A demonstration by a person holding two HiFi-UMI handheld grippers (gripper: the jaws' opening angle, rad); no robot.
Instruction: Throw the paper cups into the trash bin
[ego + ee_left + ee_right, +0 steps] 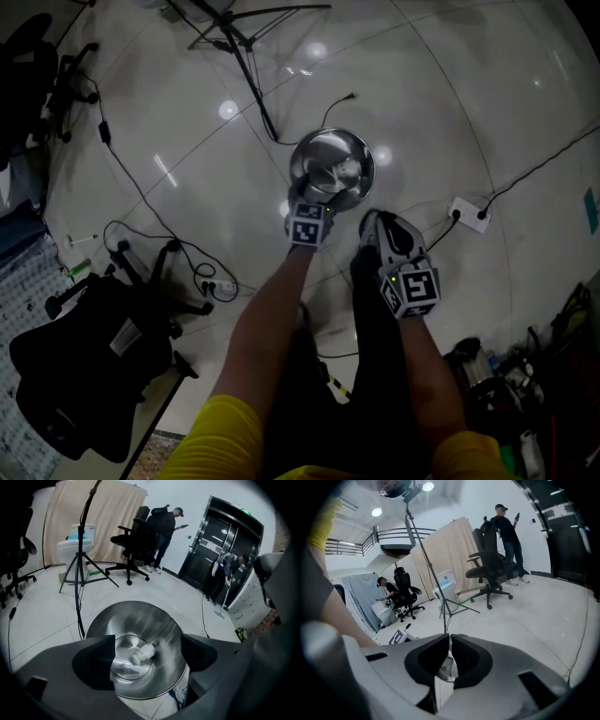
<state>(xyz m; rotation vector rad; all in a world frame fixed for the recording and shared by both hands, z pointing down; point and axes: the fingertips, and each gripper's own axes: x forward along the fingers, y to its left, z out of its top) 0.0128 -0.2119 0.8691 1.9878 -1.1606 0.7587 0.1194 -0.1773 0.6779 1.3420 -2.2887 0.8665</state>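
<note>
A round steel trash bin (333, 167) stands on the glossy floor ahead of me. In the left gripper view, a crumpled white paper cup (143, 654) lies on the bottom of the bin (154, 620). My left gripper (314, 194) hangs over the bin's near rim with its jaws wide apart (147, 641) and nothing between them. My right gripper (384, 228) is just right of the bin and nearer to me. Its jaws meet at the tips (449, 641) and no cup shows between them. A sliver of the bin (449, 666) shows below the tips.
A black tripod stand (239, 47) rises behind the bin and cables trail over the floor. A white power strip (469, 214) lies to the right and a black office chair (84, 366) stands at the near left. People stand farther off by another chair (136, 536).
</note>
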